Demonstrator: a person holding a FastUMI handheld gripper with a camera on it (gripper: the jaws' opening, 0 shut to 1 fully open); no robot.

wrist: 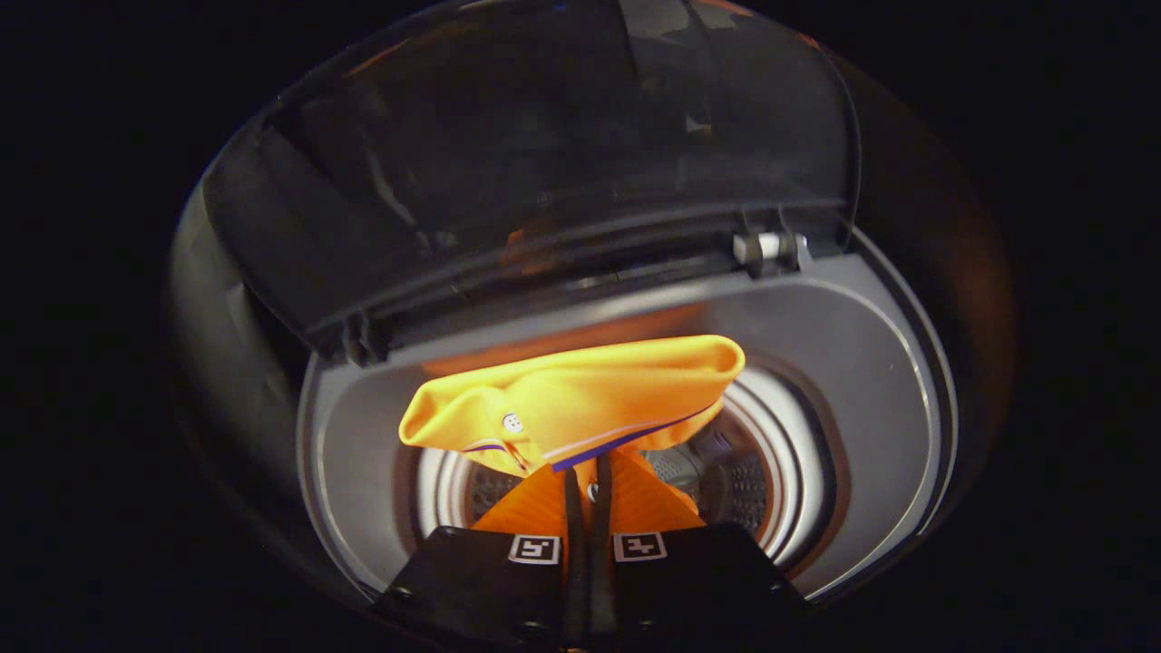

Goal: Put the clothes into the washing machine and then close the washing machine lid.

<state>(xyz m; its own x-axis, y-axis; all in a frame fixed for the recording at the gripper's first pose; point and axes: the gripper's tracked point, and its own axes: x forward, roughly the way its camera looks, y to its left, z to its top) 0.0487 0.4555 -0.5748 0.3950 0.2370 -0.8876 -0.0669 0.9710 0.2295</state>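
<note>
An orange shirt [580, 399] with a collar, a white button and a blue stripe hangs folded over my fingertips, right above the round drum opening [771, 426] of the washing machine [862, 354]. My gripper [588, 481] is shut on the shirt's cloth, its two black fingers pressed together with orange fabric between them. The dark see-through lid [544, 154] stands raised behind the opening, hinged at the back. The perforated metal drum [739, 485] shows below the shirt.
The grey top panel of the machine rings the opening. A small metal hinge piece [769, 247] sits at the lid's right corner. Everything around the machine is dark.
</note>
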